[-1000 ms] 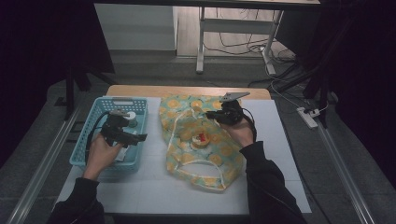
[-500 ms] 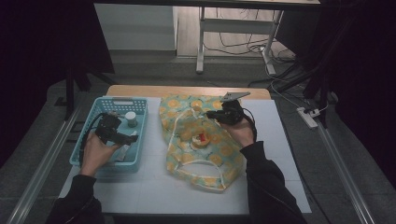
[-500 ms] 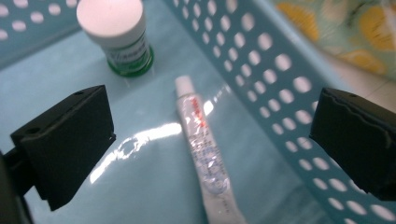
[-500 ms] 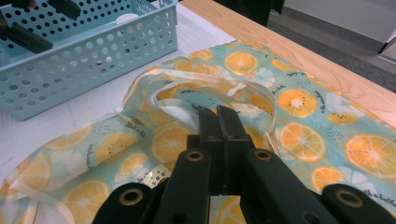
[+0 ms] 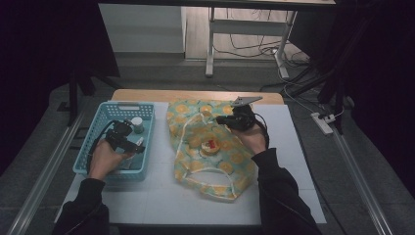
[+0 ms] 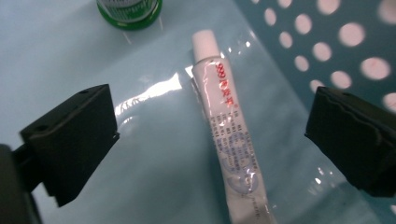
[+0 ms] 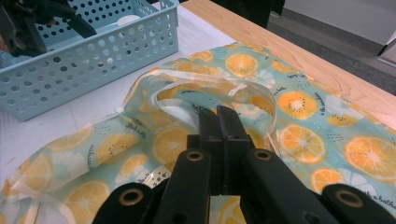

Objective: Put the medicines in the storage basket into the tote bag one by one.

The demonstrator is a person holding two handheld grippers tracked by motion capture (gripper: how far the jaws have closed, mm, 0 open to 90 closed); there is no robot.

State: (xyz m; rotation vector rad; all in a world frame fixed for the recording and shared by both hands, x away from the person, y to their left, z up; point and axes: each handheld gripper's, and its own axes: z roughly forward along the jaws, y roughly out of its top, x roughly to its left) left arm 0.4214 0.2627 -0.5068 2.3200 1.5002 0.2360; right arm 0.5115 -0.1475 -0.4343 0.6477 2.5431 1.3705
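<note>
My left gripper (image 5: 139, 146) hangs low inside the light blue basket (image 5: 97, 119), its jaws wide open. Between them on the basket floor lies a white tube (image 6: 231, 140) with red print, touching neither pad. A green-capped bottle (image 6: 130, 7) stands just beyond it. My right gripper (image 5: 223, 119) is shut on the raised rim of the orange-print fabric bag (image 5: 215, 166); the jaws (image 7: 218, 116) press together with the rim looped up around their tips. A small round thing with a red top (image 5: 210, 145) rests in the middle of the bag.
A white-capped bottle (image 5: 137, 125) stands in the basket's far part. The basket (image 7: 93, 60) stands to the bag's left on a white mat (image 5: 161, 200). The wooden table edge (image 5: 147, 94) runs along the back. The left gripper (image 7: 42, 21) shows over the basket.
My left gripper has sunk lower into the basket, down toward the tube. The right gripper and the bag have stayed where they were.
</note>
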